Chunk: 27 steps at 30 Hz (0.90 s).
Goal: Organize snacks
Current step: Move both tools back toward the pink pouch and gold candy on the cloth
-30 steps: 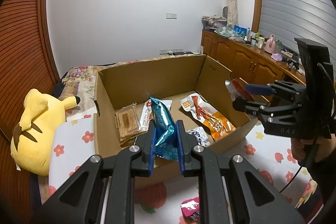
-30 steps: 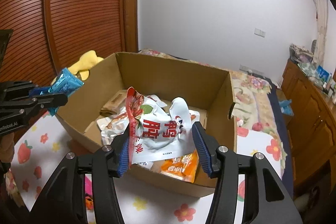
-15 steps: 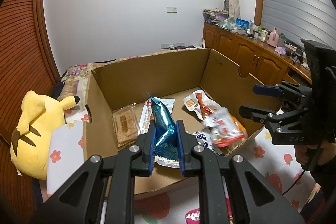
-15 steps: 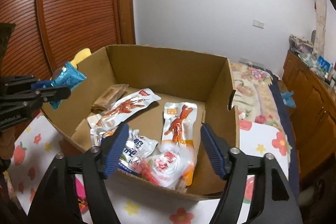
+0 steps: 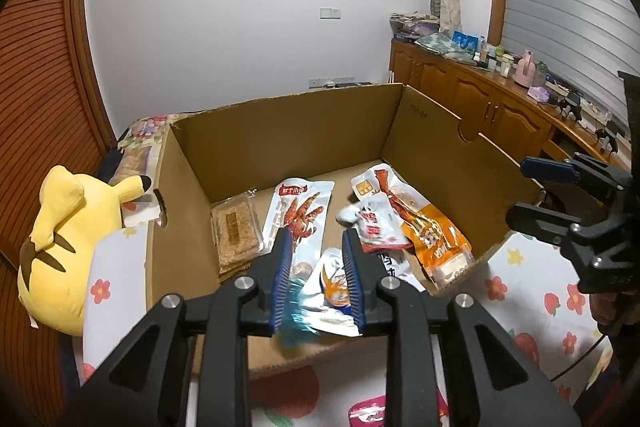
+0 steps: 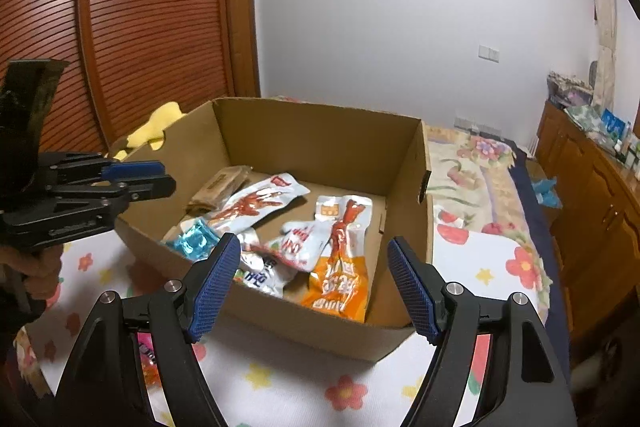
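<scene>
An open cardboard box stands on a flowered sheet and holds several snack packs. My left gripper is open over the box's near wall; the blue foil pack is blurred just below its fingers, inside the box. My right gripper is open and empty above the box's near edge, and shows in the left wrist view. A white and red pack lies in the box beside an orange pack.
A yellow plush toy lies left of the box. A pink snack pack lies on the sheet in front of the box. Wooden cabinets with clutter run along the right wall. A slatted wooden wardrobe stands behind.
My right gripper opened and dropped the white and red pack into the box. My left gripper then opened and the blue foil pack fell into the box.
</scene>
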### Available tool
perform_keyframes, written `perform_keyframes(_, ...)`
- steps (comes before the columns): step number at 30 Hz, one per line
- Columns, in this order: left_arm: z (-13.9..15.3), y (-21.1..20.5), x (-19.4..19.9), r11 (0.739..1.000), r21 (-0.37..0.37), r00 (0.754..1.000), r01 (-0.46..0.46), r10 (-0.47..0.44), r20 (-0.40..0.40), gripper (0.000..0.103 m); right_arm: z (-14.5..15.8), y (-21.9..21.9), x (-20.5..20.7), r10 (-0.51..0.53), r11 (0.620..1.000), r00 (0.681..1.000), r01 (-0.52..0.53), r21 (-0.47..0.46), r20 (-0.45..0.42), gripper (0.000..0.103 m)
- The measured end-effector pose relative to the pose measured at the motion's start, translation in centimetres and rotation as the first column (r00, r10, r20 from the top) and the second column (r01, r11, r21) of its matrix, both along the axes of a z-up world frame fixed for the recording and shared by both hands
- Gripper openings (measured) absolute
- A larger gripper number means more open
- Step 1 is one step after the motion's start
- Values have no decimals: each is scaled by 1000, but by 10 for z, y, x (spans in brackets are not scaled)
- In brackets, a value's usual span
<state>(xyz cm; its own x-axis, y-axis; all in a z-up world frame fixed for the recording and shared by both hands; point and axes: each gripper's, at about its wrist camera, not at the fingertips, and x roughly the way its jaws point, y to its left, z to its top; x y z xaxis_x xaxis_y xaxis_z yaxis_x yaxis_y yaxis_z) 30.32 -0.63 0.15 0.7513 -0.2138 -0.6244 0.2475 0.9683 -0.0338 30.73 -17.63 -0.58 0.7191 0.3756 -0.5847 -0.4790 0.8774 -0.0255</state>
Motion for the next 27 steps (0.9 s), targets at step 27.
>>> perform_keyframes(27, -40, -20, -132, 996, -18, 994, 87, -88, -61, 41, -24, -8, -131, -12, 999, 999, 14, 39, -46, 78)
